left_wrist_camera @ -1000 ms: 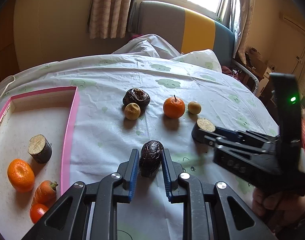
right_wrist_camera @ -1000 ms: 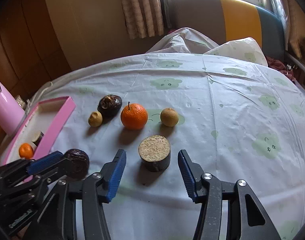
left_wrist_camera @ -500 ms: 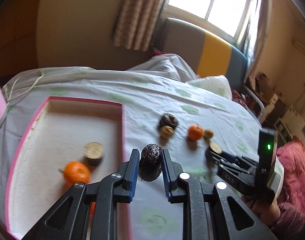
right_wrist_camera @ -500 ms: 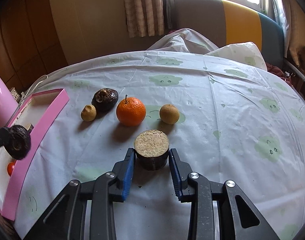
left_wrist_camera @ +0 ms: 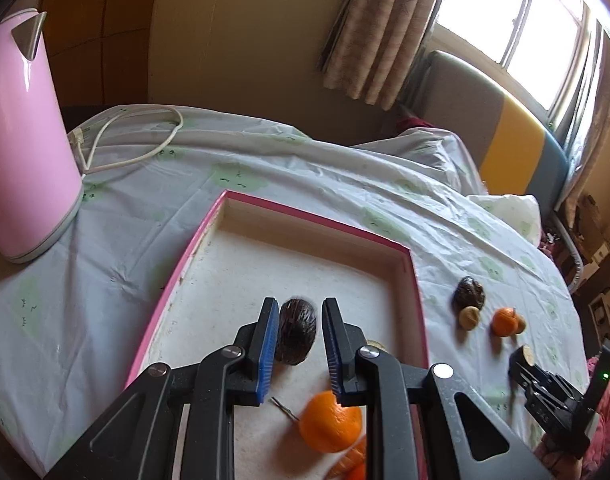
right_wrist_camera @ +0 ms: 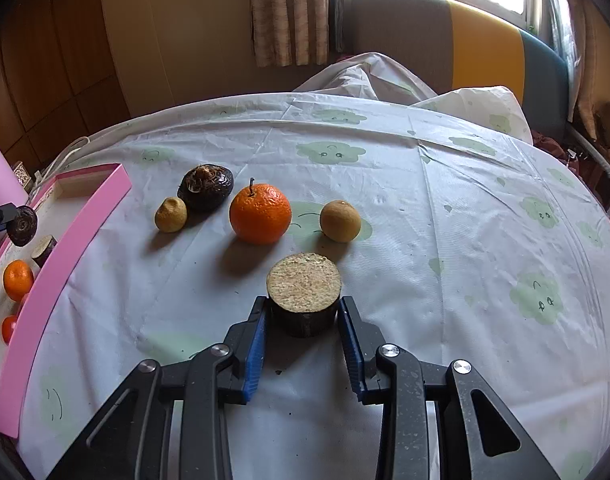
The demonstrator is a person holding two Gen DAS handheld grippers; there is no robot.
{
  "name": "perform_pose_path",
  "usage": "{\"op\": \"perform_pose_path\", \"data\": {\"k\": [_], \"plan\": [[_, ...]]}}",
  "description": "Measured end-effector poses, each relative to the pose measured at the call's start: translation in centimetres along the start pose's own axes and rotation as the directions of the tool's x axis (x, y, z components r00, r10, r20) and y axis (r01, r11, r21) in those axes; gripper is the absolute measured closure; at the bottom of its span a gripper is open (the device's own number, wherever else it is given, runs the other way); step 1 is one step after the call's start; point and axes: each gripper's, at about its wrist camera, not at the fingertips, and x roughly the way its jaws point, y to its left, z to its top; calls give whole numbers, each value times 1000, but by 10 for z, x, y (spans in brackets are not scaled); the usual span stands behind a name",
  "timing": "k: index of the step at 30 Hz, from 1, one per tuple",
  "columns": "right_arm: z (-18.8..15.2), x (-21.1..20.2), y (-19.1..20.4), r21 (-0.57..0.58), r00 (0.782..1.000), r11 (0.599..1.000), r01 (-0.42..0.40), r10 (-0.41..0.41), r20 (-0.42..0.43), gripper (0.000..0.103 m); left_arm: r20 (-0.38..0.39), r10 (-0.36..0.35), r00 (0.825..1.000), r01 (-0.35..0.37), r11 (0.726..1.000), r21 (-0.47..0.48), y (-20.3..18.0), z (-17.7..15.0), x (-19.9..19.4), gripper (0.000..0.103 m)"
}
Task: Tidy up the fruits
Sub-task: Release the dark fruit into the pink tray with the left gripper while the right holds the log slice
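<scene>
My left gripper (left_wrist_camera: 297, 344) is over the pink tray (left_wrist_camera: 317, 222) with a dark wrinkled fruit (left_wrist_camera: 295, 334) between its pads; the right pad stands slightly off it. In the tray lie an orange (left_wrist_camera: 331, 420), a carrot (left_wrist_camera: 351, 458) and a cut stub (left_wrist_camera: 375, 345). My right gripper (right_wrist_camera: 303, 334) is shut on a dark cut root piece (right_wrist_camera: 303, 294) on the tablecloth. Beyond it lie an orange (right_wrist_camera: 260, 213), two small yellowish fruits (right_wrist_camera: 340, 221) (right_wrist_camera: 171, 214) and a dark taro (right_wrist_camera: 205, 187).
A pink kettle (left_wrist_camera: 23, 140) with a white cord (left_wrist_camera: 137, 140) stands left of the tray. The pink tray (right_wrist_camera: 85, 216) sits at the left in the right wrist view. A padded bench (right_wrist_camera: 465, 40) and curtains (right_wrist_camera: 289, 12) are behind the table.
My left gripper carried the dark fruit left from the cloth to over the tray, and its jaws have parted slightly. My right gripper closed on the cut root piece.
</scene>
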Motion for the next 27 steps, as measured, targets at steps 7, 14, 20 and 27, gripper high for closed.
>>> {"op": "perform_pose_path", "data": {"k": [7, 14, 20, 27], "plan": [[0, 0, 2, -11, 1000, 1000, 14, -14, 4, 68, -10, 31, 999, -31, 999, -23, -4, -17, -16, 74], [-1, 0, 3, -16, 1000, 1000, 18, -18, 4, 68, -9, 41, 999, -41, 999, 14, -18, -49, -42, 74], [-1, -2, 4, -24, 1000, 999, 23, -23, -1, 68, -2, 51, 999, -51, 997, 53, -25, -66, -57, 74], [-7, -10, 14, -30, 1000, 1000, 2, -2, -16, 69, 10, 52, 999, -53, 996, 66, -27, -75, -67, 74]]}}
